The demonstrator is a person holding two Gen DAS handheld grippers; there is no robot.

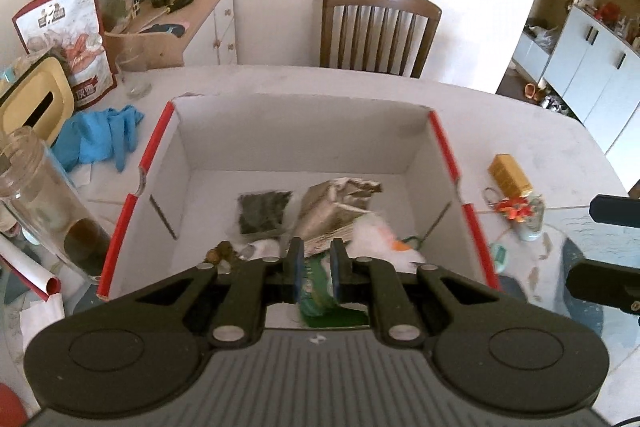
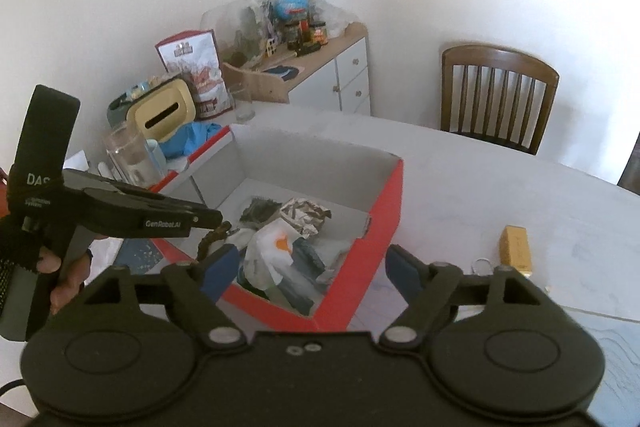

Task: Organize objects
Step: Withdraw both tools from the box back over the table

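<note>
A red-edged cardboard box (image 1: 444, 143) with a white inside sits on the table; it also shows in the right wrist view (image 2: 384, 203). Inside lie a dark packet (image 1: 262, 213), a crumpled foil bag (image 1: 336, 205) and a white bag with an orange mark (image 1: 380, 239). My left gripper (image 1: 316, 259) is over the box's near edge, with its jaws narrowly apart around a green packet (image 1: 316, 291). My right gripper (image 2: 312, 263) is open and empty above the box's near right corner. A yellow box (image 2: 516, 249) and a key ring (image 1: 510, 205) lie on the table right of the box.
Blue gloves (image 1: 100, 137), a glass jar (image 1: 52, 207), a tissue box (image 1: 36, 103) and a snack bag (image 1: 72, 39) crowd the table's left side. A wooden chair (image 1: 376, 31) stands behind the table. A cluttered cabinet (image 1: 188, 23) is at the back left.
</note>
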